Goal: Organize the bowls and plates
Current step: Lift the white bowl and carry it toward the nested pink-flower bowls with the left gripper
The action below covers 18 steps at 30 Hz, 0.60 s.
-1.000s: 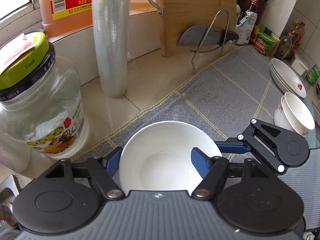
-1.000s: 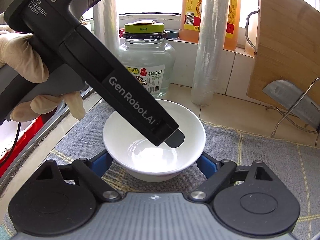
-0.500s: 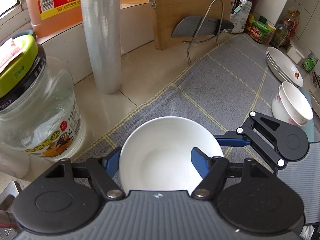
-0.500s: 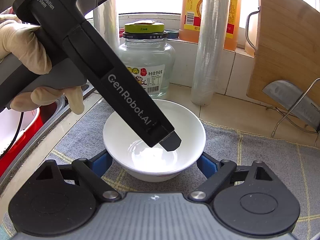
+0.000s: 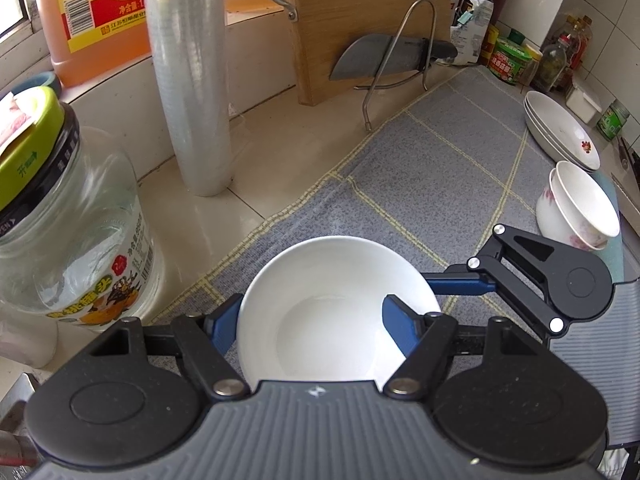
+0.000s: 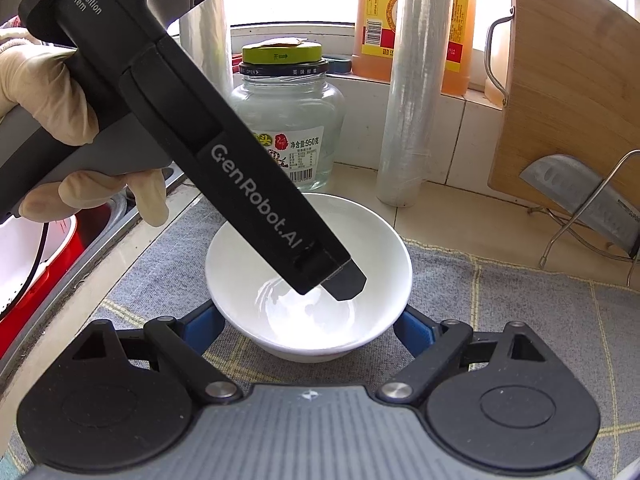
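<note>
Left claw spread wide; right claw spread wide.

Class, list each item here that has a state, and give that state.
white bowl, upright, empty, on the mat
glass jar, lid on
left gripper, open, one finger inside the white bowl
right gripper, open, fingers flanking the white bowl
floral bowls, nested, upright
plates, stacked

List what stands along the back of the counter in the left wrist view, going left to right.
Glass jar with a green lid → roll of cling film → wooden cutting board → cleaver on its wire rack → stacked plates.
</note>
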Tool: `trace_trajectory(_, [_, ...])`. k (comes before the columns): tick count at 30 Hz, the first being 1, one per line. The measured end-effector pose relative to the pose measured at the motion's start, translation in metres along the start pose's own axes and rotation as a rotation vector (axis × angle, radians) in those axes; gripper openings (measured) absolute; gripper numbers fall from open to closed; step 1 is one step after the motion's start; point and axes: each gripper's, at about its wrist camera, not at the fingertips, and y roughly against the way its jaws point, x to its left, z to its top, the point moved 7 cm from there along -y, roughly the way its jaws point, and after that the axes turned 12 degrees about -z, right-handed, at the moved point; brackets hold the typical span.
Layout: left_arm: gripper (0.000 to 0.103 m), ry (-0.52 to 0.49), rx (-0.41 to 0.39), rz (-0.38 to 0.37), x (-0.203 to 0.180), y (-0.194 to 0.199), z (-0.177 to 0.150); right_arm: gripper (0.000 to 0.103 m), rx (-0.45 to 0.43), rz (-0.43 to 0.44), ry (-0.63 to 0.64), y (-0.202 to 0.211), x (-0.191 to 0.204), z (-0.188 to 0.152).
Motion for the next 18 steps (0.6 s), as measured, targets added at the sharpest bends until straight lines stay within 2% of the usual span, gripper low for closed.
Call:
trace_trajectory(9, [0.073, -0.009, -0.007, 0.001, -0.013, 0.008, -0.002, 0.093, 0.005, 0.0, 0.003, 0.018, -0.002, 0.002])
trace_trajectory(18, [0.073, -0.053, -0.021, -0.007, -0.044, 0.017, 0.001, 0.093, 0.001, -0.018, -0.014, 0.051, -0.011, 0.001])
